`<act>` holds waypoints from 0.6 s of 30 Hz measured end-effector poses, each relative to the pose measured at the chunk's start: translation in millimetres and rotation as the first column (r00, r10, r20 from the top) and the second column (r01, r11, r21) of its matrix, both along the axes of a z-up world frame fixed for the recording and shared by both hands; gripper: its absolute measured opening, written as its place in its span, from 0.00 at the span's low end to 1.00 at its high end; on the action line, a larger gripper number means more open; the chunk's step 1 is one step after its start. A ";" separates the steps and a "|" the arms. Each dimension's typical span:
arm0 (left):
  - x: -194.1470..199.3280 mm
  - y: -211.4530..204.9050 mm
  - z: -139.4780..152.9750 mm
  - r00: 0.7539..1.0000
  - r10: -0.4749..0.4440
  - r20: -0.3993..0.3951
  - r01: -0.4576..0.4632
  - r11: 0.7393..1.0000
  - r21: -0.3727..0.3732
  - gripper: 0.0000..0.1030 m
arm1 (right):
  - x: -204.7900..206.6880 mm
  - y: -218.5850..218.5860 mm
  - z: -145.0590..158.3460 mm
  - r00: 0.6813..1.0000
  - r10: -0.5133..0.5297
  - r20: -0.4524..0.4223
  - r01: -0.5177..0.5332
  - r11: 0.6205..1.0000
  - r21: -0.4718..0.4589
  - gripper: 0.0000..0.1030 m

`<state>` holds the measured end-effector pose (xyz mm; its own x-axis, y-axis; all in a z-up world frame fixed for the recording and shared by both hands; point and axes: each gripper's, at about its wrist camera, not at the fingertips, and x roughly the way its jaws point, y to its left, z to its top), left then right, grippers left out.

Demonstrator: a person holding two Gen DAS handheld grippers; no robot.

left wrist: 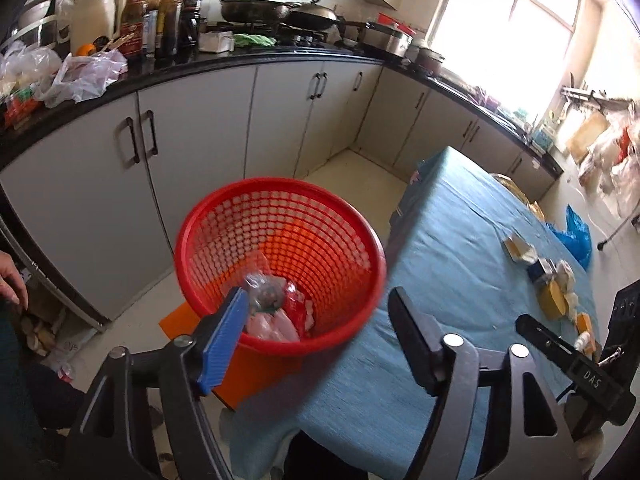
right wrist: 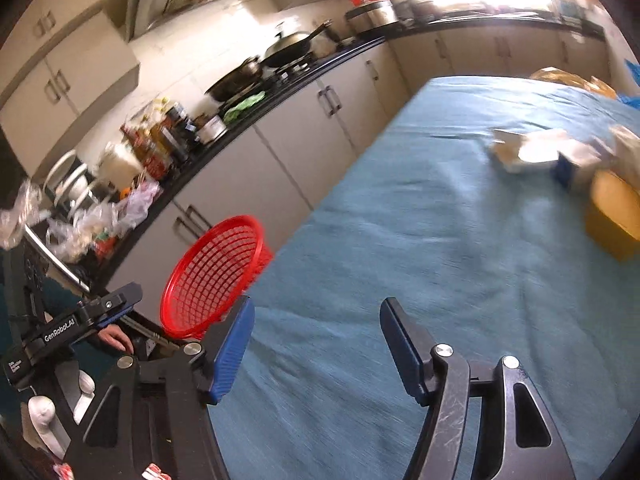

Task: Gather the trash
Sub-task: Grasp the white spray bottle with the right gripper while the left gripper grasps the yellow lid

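Trash already lies in the bottom of the red mesh basket (left wrist: 280,264): a crumpled clear wrapper (left wrist: 262,286), a red packet (left wrist: 296,304) and some pale plastic pieces beside it. The basket stands on the floor just beside the near corner of the tabletop (left wrist: 452,264), which is covered in a blue cloth, with an orange sheet (left wrist: 240,376) tucked under its base.

The left gripper (left wrist: 316,308) hovers over the basket's rim, its fingers spread wide and holding nothing. The wrapper sits beneath the blue pad in the basket, not between the fingers, so I judge that a drop-off is done. The right gripper (right wrist: 316,320) hangs over the tabletop's near end, on the far side from the basket, fingers likewise spread and empty.

More remains to gather. Well across the tabletop from the basket sits a cluster of leftovers: a small open white carton (right wrist: 520,152), a dark blue box (right wrist: 566,170), a yellow box (right wrist: 614,216) and some pale scraps nearby, blurred in the right view. In the left view a little bottle or tube seems to lie by the same group, though it is too small to be sure.

So the job looks partly done: some pieces binned, the cluster on the tabletop still to go.
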<state>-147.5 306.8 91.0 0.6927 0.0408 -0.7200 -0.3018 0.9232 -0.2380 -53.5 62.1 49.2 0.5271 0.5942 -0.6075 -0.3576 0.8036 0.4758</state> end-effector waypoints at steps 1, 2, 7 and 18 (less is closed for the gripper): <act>-1.0 -8.4 1.9 1.000 -0.010 0.001 0.010 1.000 0.005 0.75 | -3.7 -15.8 -0.5 1.000 -0.026 -0.005 0.026 1.000 0.006 0.68; -1.3 -16.5 3.3 1.000 -0.022 0.004 0.022 1.000 0.010 0.78 | -6.5 -27.2 -0.7 0.999 -0.046 -0.009 0.046 0.999 0.009 0.68; 12.4 -71.6 4.0 0.988 -0.153 0.000 0.153 0.988 0.009 0.83 | -28.5 -119.2 -4.0 0.977 -0.211 -0.031 0.211 0.977 0.005 0.68; 72.6 -217.5 16.8 0.867 -0.498 0.022 0.495 0.865 0.086 0.83 | -55.8 -283.5 -13.4 0.832 -0.550 -0.073 0.546 0.835 -0.067 0.70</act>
<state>-74.9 89.3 107.8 0.6651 -0.2642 -0.6985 0.2099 0.9638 -0.1647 -109.3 -221.4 35.8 0.7036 0.1966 -0.6829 0.1876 0.8755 0.4453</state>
